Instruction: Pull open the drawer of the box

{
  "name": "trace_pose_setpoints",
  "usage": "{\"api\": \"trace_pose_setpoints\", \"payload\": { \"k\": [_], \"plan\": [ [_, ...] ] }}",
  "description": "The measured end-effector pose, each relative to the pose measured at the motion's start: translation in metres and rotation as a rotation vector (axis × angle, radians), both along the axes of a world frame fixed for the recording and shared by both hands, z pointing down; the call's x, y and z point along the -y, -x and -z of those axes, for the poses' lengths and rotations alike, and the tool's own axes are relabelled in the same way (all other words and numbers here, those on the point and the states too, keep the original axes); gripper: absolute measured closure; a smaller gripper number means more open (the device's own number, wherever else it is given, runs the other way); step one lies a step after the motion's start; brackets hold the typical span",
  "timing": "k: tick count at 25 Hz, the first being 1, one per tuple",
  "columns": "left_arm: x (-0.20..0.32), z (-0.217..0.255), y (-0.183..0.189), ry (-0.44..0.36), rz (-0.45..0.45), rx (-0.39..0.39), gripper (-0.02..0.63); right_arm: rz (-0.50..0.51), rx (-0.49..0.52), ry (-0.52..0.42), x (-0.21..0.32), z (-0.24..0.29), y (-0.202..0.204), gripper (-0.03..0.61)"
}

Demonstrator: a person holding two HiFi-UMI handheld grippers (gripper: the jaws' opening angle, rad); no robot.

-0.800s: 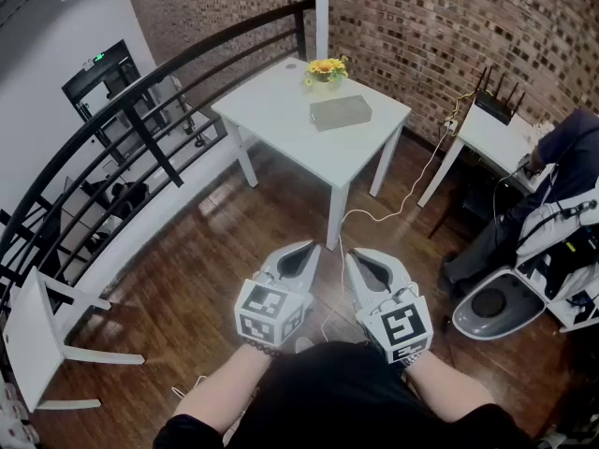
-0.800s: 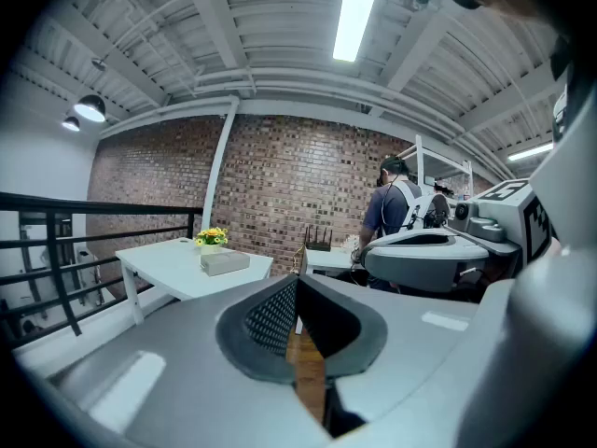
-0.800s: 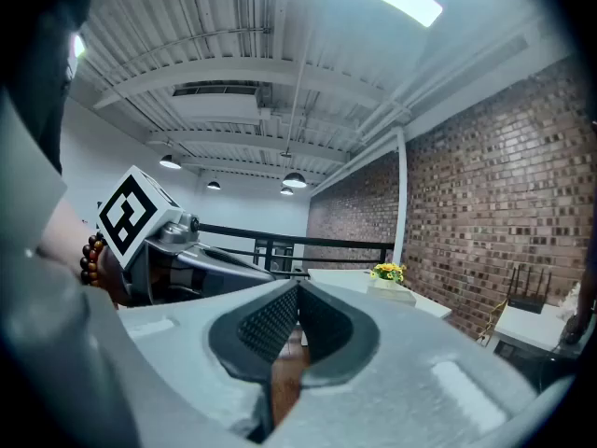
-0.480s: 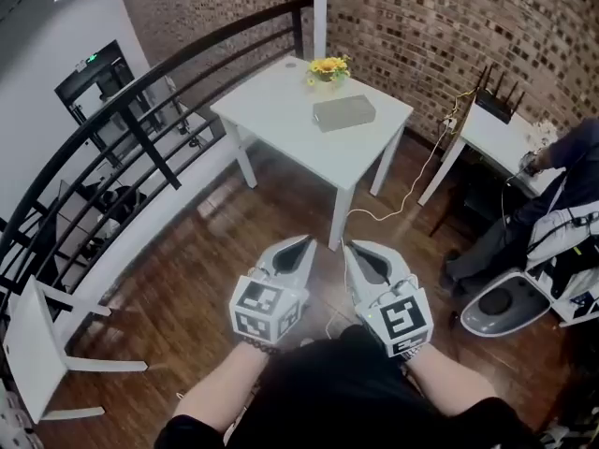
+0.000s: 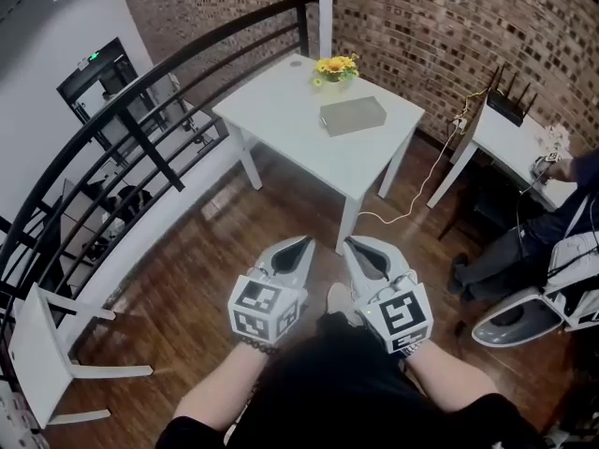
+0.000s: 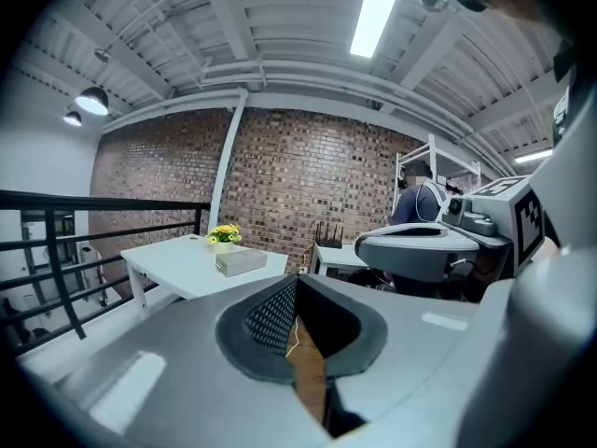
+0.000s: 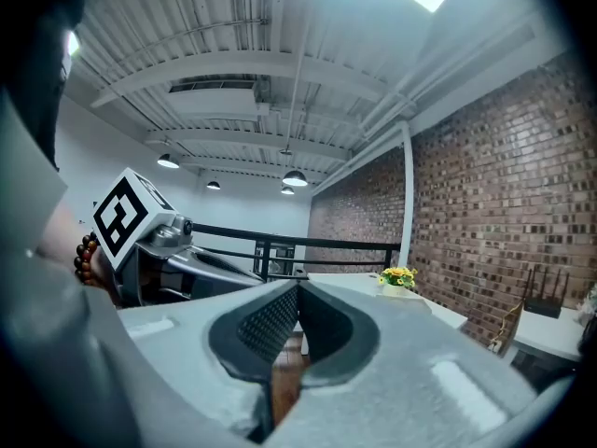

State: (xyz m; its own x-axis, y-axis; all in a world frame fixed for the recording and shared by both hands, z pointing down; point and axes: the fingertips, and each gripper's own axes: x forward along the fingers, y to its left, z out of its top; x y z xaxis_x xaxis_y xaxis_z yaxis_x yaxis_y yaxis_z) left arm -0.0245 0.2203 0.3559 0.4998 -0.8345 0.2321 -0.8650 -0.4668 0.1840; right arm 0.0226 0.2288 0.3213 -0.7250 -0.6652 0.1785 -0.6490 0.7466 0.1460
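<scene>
Approach step. We carry the left tool [image 5: 301, 243] and right tool [image 5: 352, 243] side by side, both closed and empty. The box [image 5: 352, 116] lies on the white tabletop [image 5: 281, 110], well ahead, near the flowers [image 5: 335, 66]. Next we must close in and find its drawer front. No writing is readable.

Box [image 5: 352, 116] lay on the table [image 5: 281, 110], toward its right side; flower pot [image 5: 337, 67] sat just behind the box, near the far edge. Railing [image 5: 140, 124] ran left of the table, side desk [image 5: 505, 143] stood right of it. Left gripper [image 5: 300, 244] and right gripper [image 5: 352, 244] were side by side in front, well apart from the table.
</scene>
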Motion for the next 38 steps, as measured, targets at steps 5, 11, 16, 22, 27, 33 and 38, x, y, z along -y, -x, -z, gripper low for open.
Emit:
{"api": "trace_pose_setpoints", "payload": {
  "k": [5, 11, 16, 22, 27, 33, 38],
  "plan": [
    [0.050, -0.010, 0.003, 0.018, -0.012, 0.025, 0.603, -0.012, 0.026, 0.025, 0.050, -0.013, 0.002, 0.588],
    [0.128, -0.022, -0.004, 0.052, -0.020, 0.028, 0.603, -0.018, 0.029, 0.063, 0.130, -0.026, -0.005, 0.587],
    [0.182, -0.029, -0.004, 0.069, -0.016, 0.072, 0.603, -0.001, -0.003, 0.085, 0.182, -0.033, 0.002, 0.586],
    [0.269, -0.046, -0.008, 0.139, 0.004, 0.166, 0.603, 0.026, -0.048, 0.104, 0.266, -0.046, 0.005, 0.588],
    [0.306, -0.055, -0.009, 0.174, 0.019, 0.178, 0.603, 0.042, -0.054, 0.130, 0.301, -0.051, 0.007, 0.587],
    [0.324, -0.064, -0.012, 0.187, 0.024, 0.206, 0.603, 0.044, -0.062, 0.149, 0.317, -0.058, 0.003, 0.586],
    [0.337, -0.074, -0.015, 0.196, 0.016, 0.231, 0.602, 0.032, -0.059, 0.155, 0.330, -0.062, -0.001, 0.588]
  ]
}}
